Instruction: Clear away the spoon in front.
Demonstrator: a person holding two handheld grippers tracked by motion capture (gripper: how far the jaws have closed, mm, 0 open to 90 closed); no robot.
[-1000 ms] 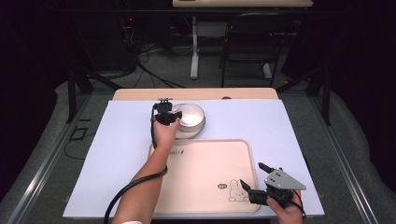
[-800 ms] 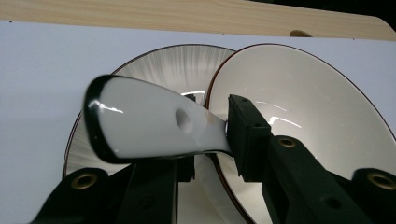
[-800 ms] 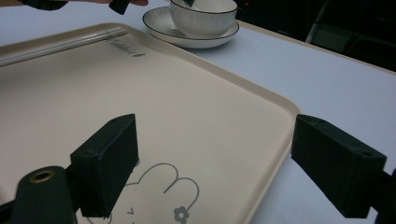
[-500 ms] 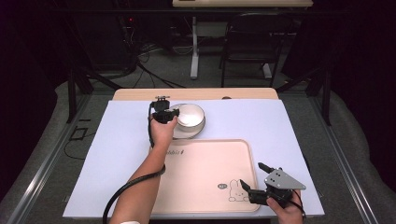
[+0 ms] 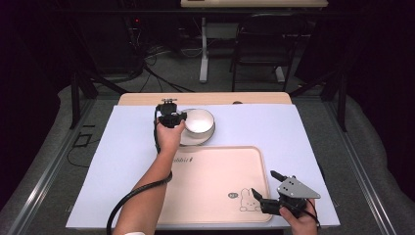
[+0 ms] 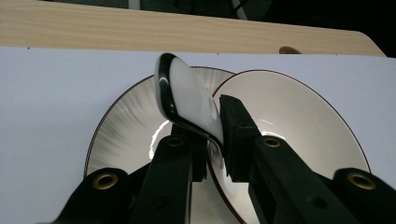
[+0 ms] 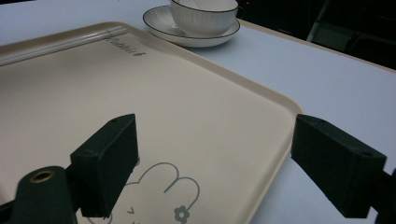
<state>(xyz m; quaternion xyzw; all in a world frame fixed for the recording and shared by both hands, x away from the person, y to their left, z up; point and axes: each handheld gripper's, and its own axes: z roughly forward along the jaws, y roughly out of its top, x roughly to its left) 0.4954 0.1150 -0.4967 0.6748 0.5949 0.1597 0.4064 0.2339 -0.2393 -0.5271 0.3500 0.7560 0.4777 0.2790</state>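
My left gripper [image 6: 212,135] is shut on the handle of a white ceramic spoon [image 6: 187,98] with a dark edge. Its jaws have just been closing on that handle. The spoon's scoop stands up over a white ribbed plate [image 6: 126,126] and the white bowl [image 6: 289,116] that sits on it. From above, the left gripper [image 5: 172,117] is at the left rim of the bowl [image 5: 198,120]. My right gripper [image 7: 215,154] stands open and holds nothing, low over the near right corner of a beige tray [image 7: 140,84]. In the high view, the right gripper [image 5: 264,183] is beside the tray's rabbit drawing.
The beige tray [image 5: 215,176] lies on a pale mat [image 5: 293,132] covering the table, just in front of the plate and bowl. The table's wooden far edge [image 5: 147,99] runs behind them. Chairs, desk legs and cables stand on the floor beyond.
The left hand has crept slightly left beside the bowl. The right gripper has kept still.
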